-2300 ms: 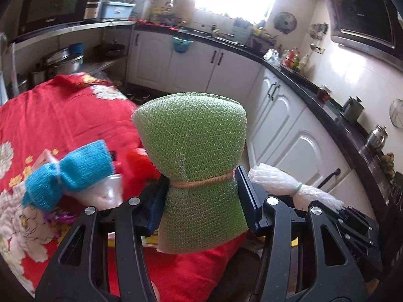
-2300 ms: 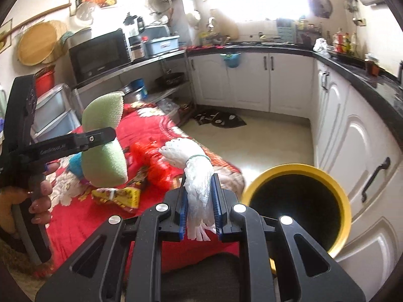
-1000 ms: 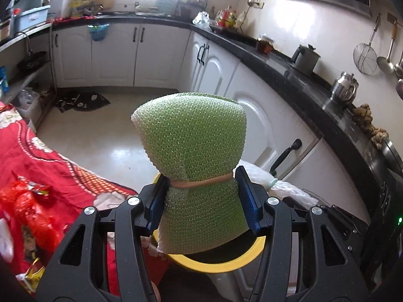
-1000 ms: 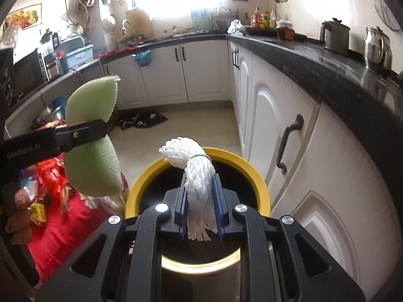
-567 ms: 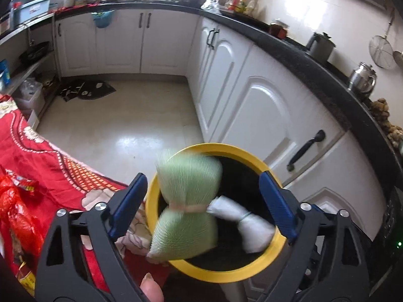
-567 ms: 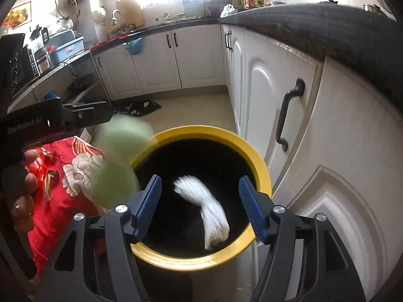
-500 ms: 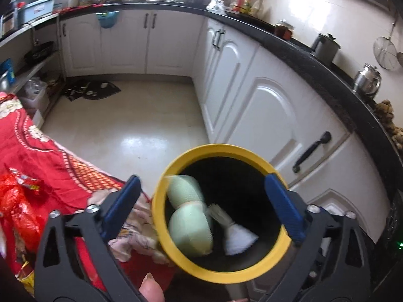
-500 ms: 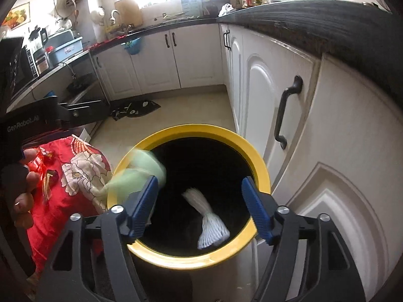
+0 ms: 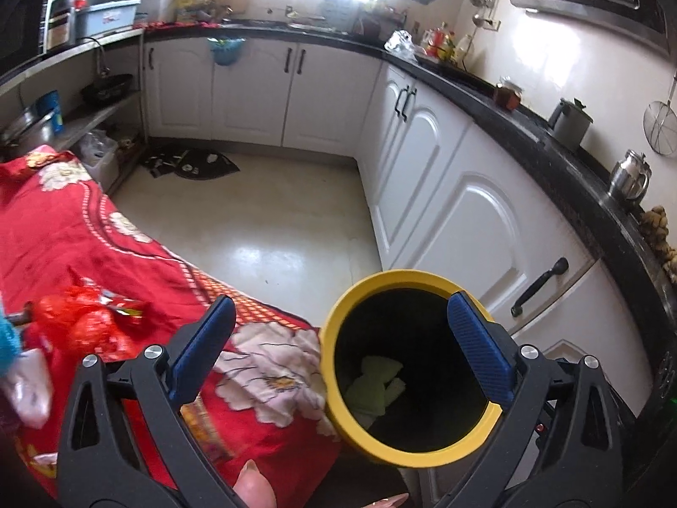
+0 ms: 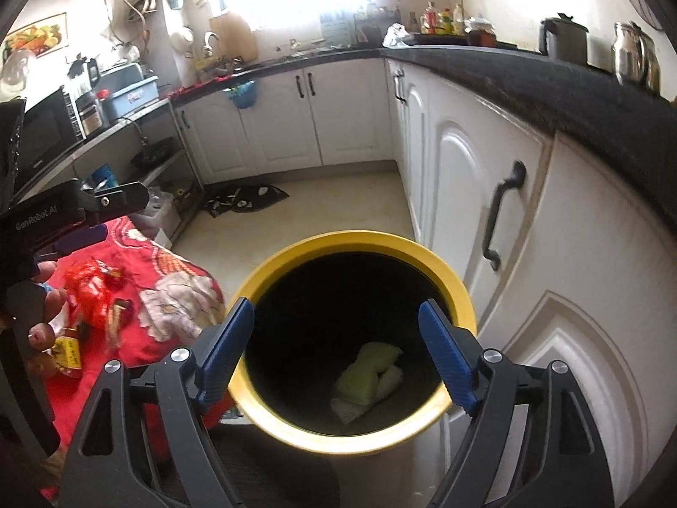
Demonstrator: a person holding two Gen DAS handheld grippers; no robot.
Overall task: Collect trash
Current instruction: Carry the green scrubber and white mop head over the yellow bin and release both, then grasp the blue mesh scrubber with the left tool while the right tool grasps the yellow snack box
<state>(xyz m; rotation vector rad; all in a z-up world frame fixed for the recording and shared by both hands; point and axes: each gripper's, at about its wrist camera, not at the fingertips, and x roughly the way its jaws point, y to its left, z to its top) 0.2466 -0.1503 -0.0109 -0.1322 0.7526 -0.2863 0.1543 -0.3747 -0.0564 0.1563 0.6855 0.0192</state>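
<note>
Left hand-held gripper (image 9: 338,347): jaws spread wide, nothing between them. Aimed down over the near-left rim of the yellow bin (image 9: 427,277); likely positioned there so a released item falls inside.

Left of this hand-held gripper, on the red floral cloth (image 9: 72,228): crumpled red wrappers (image 9: 91,317), uncollected. Blue item at the far-left edge, too cropped to identify. Judged next targets for pickup.

Below and between the spread fingers, at the bin bottom: green mesh bundle (image 9: 374,387), lying on its side.

Right hand-held gripper (image 10: 336,351): jaws likewise spread, empty, centred directly above the bin mouth. Same green bundle visible under it, touching a white mesh bundle (image 10: 391,379) on its right side. Both pieces of trash inside the bin; drop step judged complete for these two.

Surface: tabletop covered by the red cloth with pale flower print, edge touching or just beside the bin on its left; exact contact not discernible.

Room: kitchen. White cabinets (image 9: 478,220) with black handles to the right of both hand-held grippers, dark countertop above carrying kettles. Pale tiled floor (image 9: 262,211) ahead, dark mat (image 9: 194,163) farther off. Bright window at the far wall.
</note>
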